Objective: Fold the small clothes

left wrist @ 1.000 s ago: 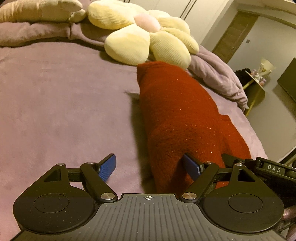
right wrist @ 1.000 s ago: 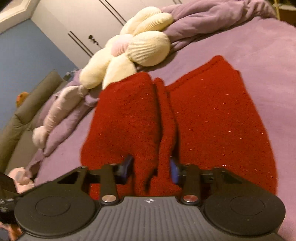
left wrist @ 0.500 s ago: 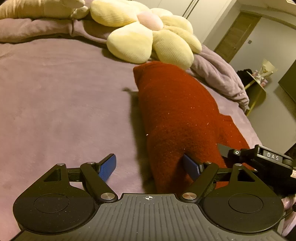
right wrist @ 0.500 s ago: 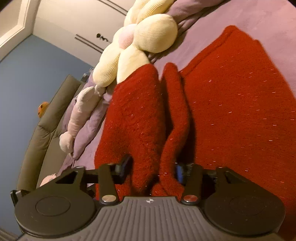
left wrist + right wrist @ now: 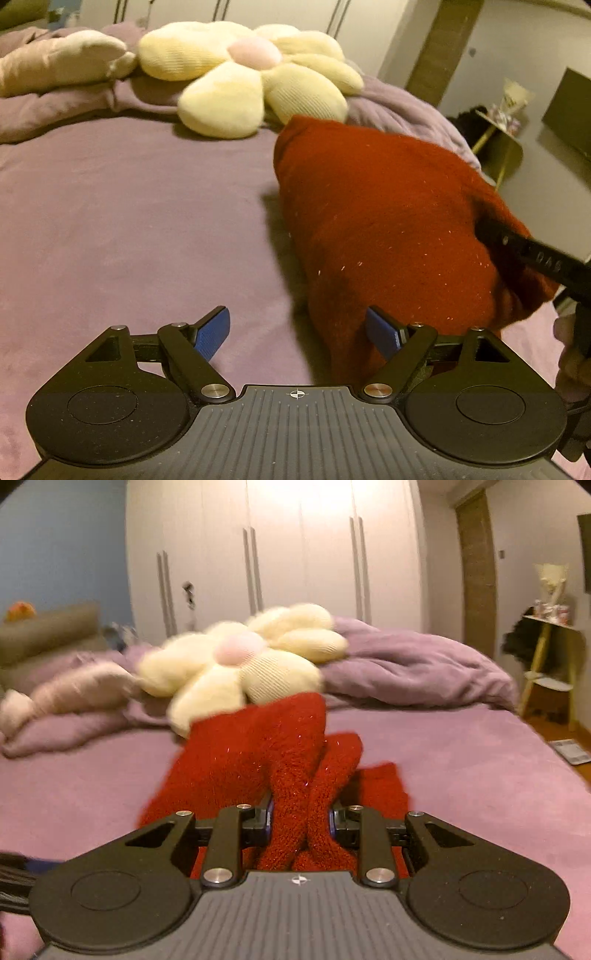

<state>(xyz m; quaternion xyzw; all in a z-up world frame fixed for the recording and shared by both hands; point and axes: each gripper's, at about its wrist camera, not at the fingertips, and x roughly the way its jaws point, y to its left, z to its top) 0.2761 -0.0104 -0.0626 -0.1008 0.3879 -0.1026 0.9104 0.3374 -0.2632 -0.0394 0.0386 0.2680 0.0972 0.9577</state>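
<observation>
- Jaws of the right gripper (image 5: 301, 819) are pinched onto a bunched fold of the red knitted garment (image 5: 258, 760), the fabric squeezed between the two blue pads and spilling toward the camera.
- Jaws of the left gripper (image 5: 297, 330) are spread wide, with the blue fingertips (image 5: 214, 330) well apart and nothing between them; the right-hand pad sits against the near edge of the red knitted garment (image 5: 376, 221), though actual contact is hard to judge.
- From the right wrist view the garment rises off the bed (image 5: 461, 760) in a lifted hump on the left, with a flatter layer lying on the purple cover to the right of the pinched fold.
- From the left wrist view the garment is a tall rounded mound on the right half of the bed (image 5: 129, 229), its far end just short of the flower-shaped cushion (image 5: 251, 77).
- Part of the right gripper's black body (image 5: 535, 258) shows at the right edge of the left wrist view, pressed into the cloth.
- A crumpled purple duvet (image 5: 413, 668) lies behind the cushion (image 5: 243, 664), and a beige pillow (image 5: 59, 61) rests at the far left.
- White wardrobe doors (image 5: 303, 554) stand behind the bed, and both views are slightly blurred.
</observation>
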